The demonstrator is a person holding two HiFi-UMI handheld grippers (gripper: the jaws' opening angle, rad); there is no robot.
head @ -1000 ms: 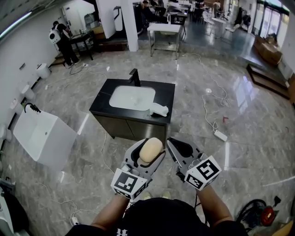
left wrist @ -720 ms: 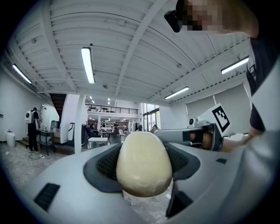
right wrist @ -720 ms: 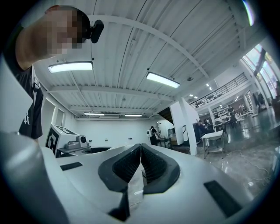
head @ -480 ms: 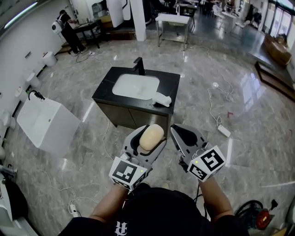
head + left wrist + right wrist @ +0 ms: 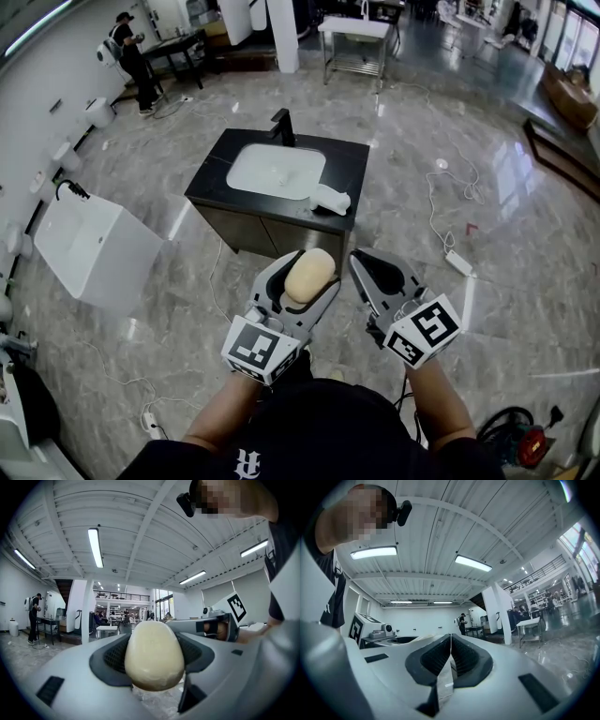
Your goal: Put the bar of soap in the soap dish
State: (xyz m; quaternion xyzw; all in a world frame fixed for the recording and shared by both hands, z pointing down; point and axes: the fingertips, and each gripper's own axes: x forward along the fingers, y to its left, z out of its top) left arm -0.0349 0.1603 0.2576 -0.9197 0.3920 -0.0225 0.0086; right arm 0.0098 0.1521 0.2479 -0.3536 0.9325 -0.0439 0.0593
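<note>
A cream oval bar of soap sits clamped between the jaws of my left gripper, held at chest height. My right gripper is beside it on the right, jaws closed on each other and empty. Ahead stands a black vanity counter with a white basin and a black tap. A white soap dish lies on the counter's near right corner, well beyond both grippers.
A white floor-standing basin is at the left. Cables and a power strip lie on the marble floor to the right. A person stands at a far table, and a metal table is behind the vanity.
The view has drawn slightly nearer the vanity. Both grippers keep their pose, the soap still held in the left one.
</note>
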